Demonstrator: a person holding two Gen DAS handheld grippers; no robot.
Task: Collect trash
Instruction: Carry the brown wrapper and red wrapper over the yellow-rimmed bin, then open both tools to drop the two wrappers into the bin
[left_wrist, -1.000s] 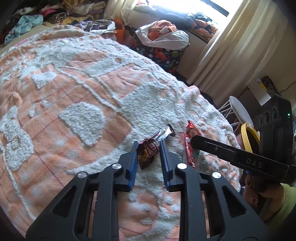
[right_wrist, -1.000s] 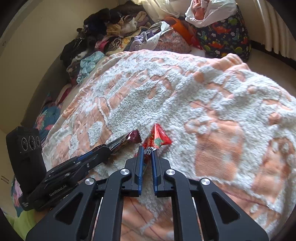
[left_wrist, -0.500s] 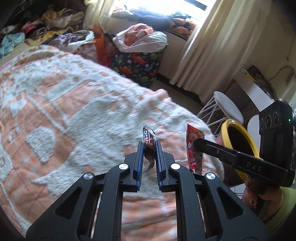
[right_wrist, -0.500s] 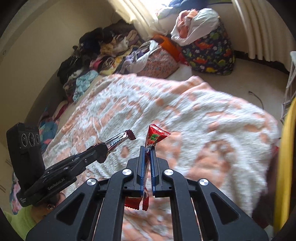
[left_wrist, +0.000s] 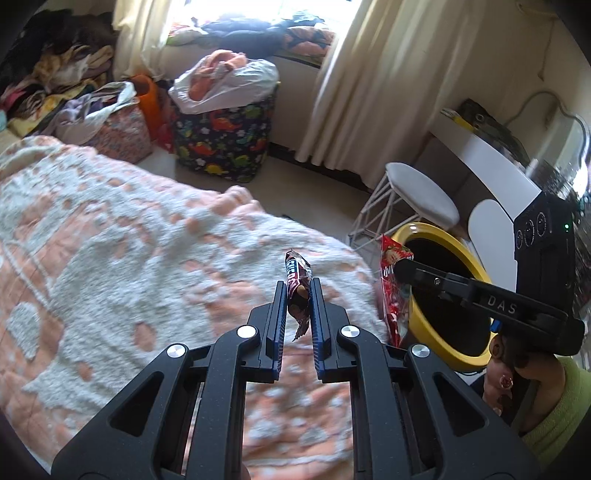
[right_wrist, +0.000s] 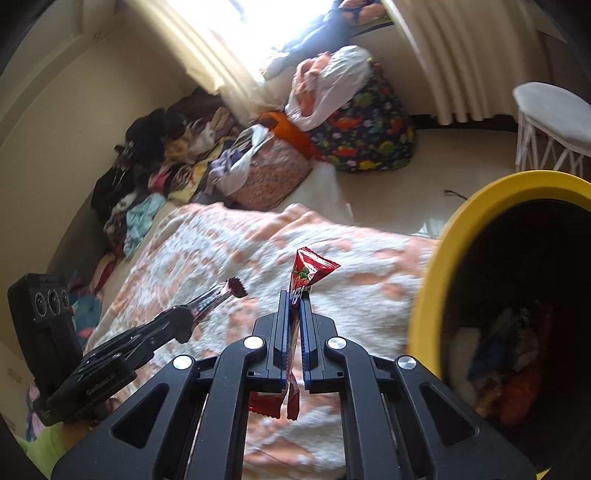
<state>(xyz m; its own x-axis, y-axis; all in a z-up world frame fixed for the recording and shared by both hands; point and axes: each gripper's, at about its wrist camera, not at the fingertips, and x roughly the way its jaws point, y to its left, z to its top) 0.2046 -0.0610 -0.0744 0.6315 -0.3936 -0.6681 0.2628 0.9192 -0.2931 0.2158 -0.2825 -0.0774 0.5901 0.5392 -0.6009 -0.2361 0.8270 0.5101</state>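
Trash: brown wrapper (left_wrist: 297, 284) pinched tight in left gripper (left_wrist: 299, 295), red wrapper (right_wrist: 306, 275) pinched tight in right gripper (right_wrist: 294, 299), both up off the blanket (left_wrist: 129, 236). Beside the yellow bin (right_wrist: 461, 221) now, not dropped in yet. Some trash already inside.

The brown wrapper (left_wrist: 297, 283) is only partly legible — its print is cut by the fingers (left_wrist: 277, 317) of the left gripper (left_wrist: 299, 291) clamped on it, so the brand cannot be read. The red wrapper (right_wrist: 303, 277) disappears between the right gripper (right_wrist: 295, 295) pads, and its lettering is too small to make out. The yellow bin (right_wrist: 430, 295) runs off the right edge of the right wrist view; its contents lie in deep shadow — a few pale and orange shapes, not identifiable. The blanket (right_wrist: 362, 306) near the bin is smeared by blur. The person's hand (left_wrist: 498, 376) is mostly hidden behind the gripper handle.
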